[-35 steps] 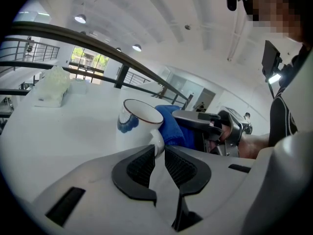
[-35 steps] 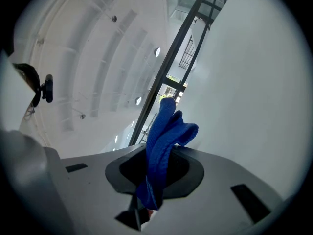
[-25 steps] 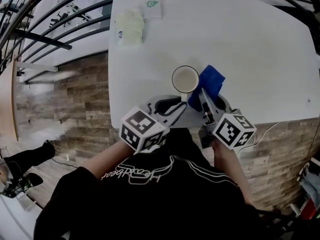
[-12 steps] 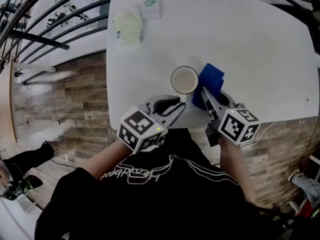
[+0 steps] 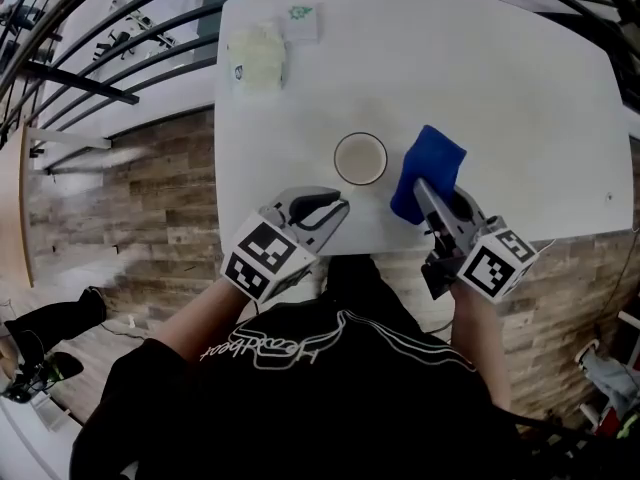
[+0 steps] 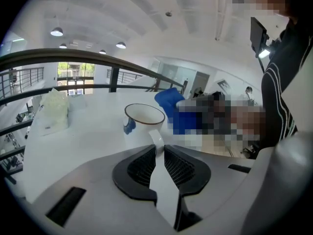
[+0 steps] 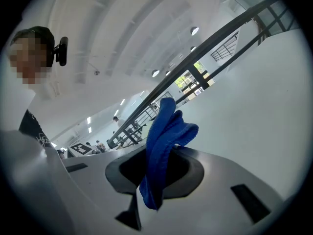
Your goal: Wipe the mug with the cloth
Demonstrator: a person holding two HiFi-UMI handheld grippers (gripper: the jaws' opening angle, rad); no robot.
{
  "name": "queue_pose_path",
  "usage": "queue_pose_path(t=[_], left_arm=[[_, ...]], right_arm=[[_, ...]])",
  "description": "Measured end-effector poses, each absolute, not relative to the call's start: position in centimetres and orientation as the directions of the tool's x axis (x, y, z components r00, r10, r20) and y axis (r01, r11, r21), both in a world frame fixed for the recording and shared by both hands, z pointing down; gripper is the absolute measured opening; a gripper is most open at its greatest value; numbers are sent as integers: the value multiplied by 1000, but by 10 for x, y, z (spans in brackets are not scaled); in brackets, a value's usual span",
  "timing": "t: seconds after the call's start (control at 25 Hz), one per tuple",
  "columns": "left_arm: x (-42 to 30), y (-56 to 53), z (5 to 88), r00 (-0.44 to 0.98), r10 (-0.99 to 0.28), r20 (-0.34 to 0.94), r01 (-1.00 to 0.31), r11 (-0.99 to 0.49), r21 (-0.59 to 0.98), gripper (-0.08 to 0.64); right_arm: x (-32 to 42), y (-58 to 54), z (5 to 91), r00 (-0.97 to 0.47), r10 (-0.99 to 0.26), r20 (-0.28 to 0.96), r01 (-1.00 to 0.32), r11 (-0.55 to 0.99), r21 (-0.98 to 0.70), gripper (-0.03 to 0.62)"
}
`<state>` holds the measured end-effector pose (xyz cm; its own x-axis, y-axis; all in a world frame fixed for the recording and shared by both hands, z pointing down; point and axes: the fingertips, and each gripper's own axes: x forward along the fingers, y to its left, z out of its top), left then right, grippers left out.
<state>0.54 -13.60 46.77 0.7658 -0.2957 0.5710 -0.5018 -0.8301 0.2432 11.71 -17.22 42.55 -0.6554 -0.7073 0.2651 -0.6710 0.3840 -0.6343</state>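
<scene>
A white mug point(image 5: 360, 158) with a brown rim and a blue mark stands upright near the front edge of the white table point(image 5: 500, 78). The mug point(image 6: 142, 124) shows in the left gripper view with its handle point(image 6: 156, 140) pointing at the jaws. My left gripper point(image 5: 340, 206) point(image 6: 160, 148) is shut on that handle. To the mug's right my right gripper point(image 5: 422, 186) point(image 7: 159, 165) is shut on a blue cloth point(image 5: 430, 166) point(image 7: 166, 136). The cloth hangs folded from the jaws, a small gap away from the mug.
A pale yellowish packet point(image 5: 258, 56) point(image 6: 54, 111) and a small card with green print point(image 5: 300, 18) lie at the table's far left corner. Dark railings point(image 5: 90, 78) and a wood-plank floor point(image 5: 130, 208) border the left side. The table's front edge runs just under both grippers.
The right gripper has carried the blue cloth to the right, off the mug's side, leaving a gap. The left gripper has shifted slightly left, still at the handle.
</scene>
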Motion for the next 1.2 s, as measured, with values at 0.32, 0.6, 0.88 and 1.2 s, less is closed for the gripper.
queue_pose_path(t=[0.32, 0.6, 0.88, 1.2], left_arm=[[-5, -139, 468, 736, -320, 597, -519, -833, 193, 61], [-6, -137, 467, 735, -327, 595, -527, -827, 196, 61], [-5, -138, 467, 741, -327, 586, -531, -820, 213, 61], [-3, -140, 468, 749, -324, 578, -533, -813, 235, 61]], right_arm=[[105, -174, 415, -692, -698, 187, -602, 413, -683, 61], [95, -181, 423, -704, -686, 186, -582, 406, -705, 61], [90, -191, 438, -718, -657, 229, -591, 401, -700, 61], [86, -198, 474, -702, -606, 375, -658, 348, -668, 61]])
